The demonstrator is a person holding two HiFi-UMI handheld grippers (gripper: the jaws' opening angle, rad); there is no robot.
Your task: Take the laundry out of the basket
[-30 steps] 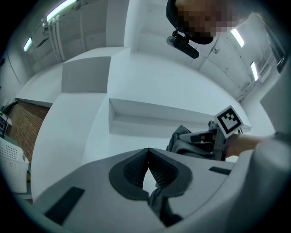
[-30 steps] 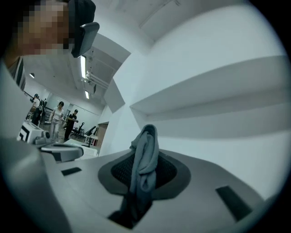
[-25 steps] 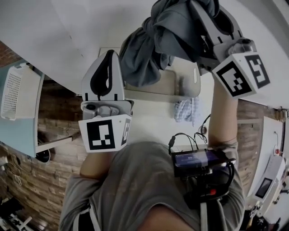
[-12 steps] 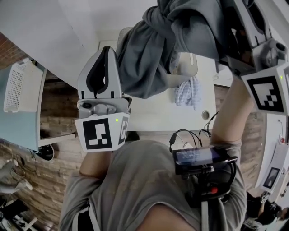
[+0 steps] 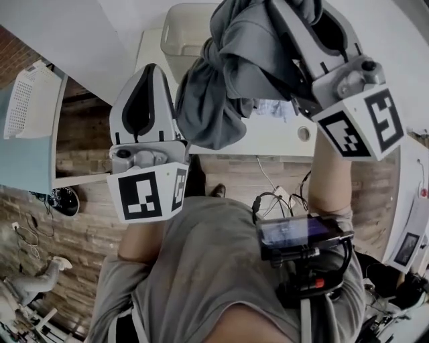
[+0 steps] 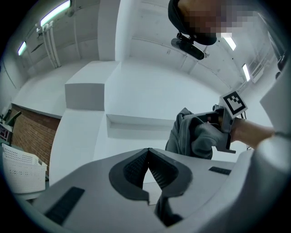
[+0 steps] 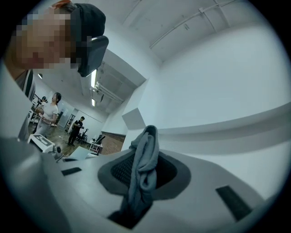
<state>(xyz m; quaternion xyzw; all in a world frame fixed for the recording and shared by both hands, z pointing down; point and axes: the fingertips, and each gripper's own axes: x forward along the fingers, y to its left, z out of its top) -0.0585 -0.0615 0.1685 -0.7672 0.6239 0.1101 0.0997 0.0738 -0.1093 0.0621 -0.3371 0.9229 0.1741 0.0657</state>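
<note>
A bunched grey garment [image 5: 224, 80] hangs in the air, with my right gripper [image 5: 289, 20] shut on it at the top right of the head view. A fold of the garment [image 7: 144, 159] is pinched between the jaws in the right gripper view. My left gripper [image 5: 153, 70] is held up to the left of the garment and does not touch it. Its jaws [image 6: 148, 150] meet at the tips with nothing between them. From the left gripper view the garment [image 6: 191, 136] hangs at the right. A pale basket [image 5: 175, 30] stands on the white table [image 5: 268, 141] beyond both grippers.
A blue-and-white checked cloth [image 5: 278, 108] lies on the table to the right of the basket. A white perforated basket [image 5: 27, 100] sits on a shelf at the far left. Brick-pattern floor and cables lie below the table's near edge. People stand in the room behind.
Both grippers, the right one still holding the garment, have drawn back from the table. The basket and checked cloth now sit higher and farther off in the head view. The jaws look unchanged.
</note>
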